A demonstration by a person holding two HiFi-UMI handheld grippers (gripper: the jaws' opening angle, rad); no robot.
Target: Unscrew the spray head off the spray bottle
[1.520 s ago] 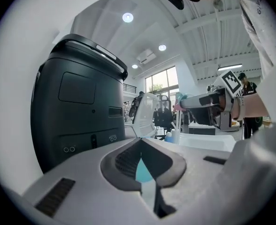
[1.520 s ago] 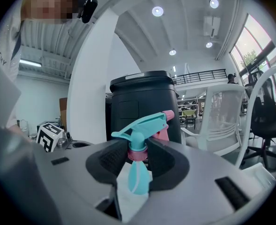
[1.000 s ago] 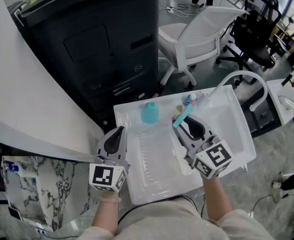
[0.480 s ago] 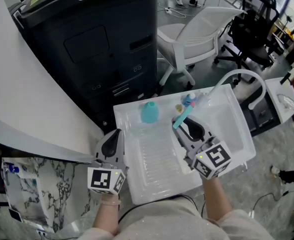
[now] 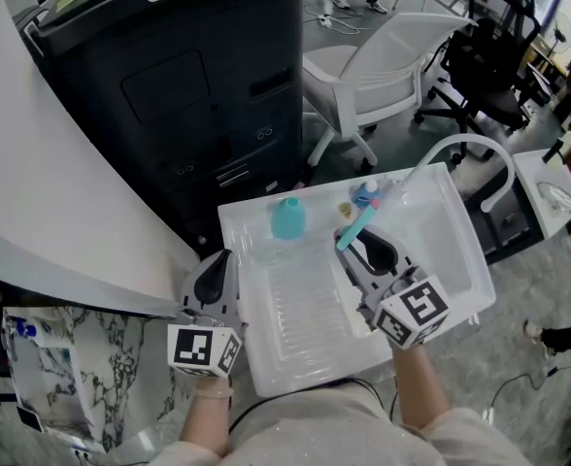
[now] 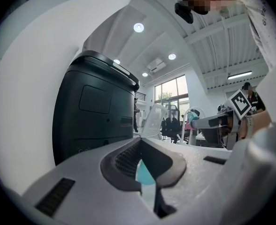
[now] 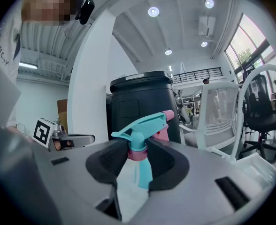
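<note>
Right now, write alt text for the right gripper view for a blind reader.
The right tongs grip a translucent white plastic spray bottle below its teal trigger spray head, which has a pink collar and nozzle. Behind stand a black cabinet and a white chair.

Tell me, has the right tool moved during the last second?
No. The right tool sits at the same spot over the tray, still gripping the bottle.

A tall dark cabinet [image 5: 198, 95] stands beside a white wall [image 5: 43, 163]. One white chair [image 5: 383, 61] is nearby, with black office chairs [image 5: 494, 56] beyond it. The floor [image 5: 548, 289] is grey and mottled. Round ceiling lights [image 7: 153, 11] are lit. Large windows [image 6: 168, 92] admit daylight.
</note>
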